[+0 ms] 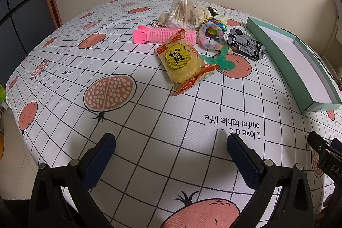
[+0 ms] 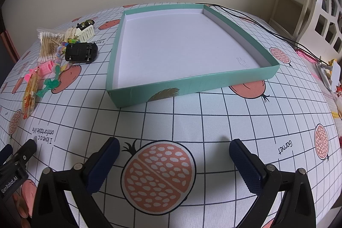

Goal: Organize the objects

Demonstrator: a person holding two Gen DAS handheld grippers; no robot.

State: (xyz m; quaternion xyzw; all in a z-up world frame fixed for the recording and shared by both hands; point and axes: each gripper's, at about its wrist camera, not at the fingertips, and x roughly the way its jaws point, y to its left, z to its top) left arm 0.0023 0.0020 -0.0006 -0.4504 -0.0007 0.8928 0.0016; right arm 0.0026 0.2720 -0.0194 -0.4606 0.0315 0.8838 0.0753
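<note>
A heap of small objects lies on the table: a yellow snack packet (image 1: 185, 59), a pink hair roller (image 1: 162, 35), a bag of cotton swabs (image 1: 182, 12), a fuzzy pastel ring (image 1: 210, 35), a green plastic toy (image 1: 222, 58) and an overturned toy car (image 1: 245, 43). An empty teal box (image 2: 188, 87) with a white floor stands to their right. My left gripper (image 1: 171, 142) is open, well short of the snack packet. Before the box's near wall, my right gripper (image 2: 174, 147) hangs open over a pomegranate print. Neither holds anything.
The tablecloth (image 2: 192, 121) has a grid and fruit prints. Black cables (image 2: 277, 35) run behind the box. A white shelf (image 2: 327, 20) and clutter (image 2: 329, 74) stand at the right edge. A wall rises behind the table.
</note>
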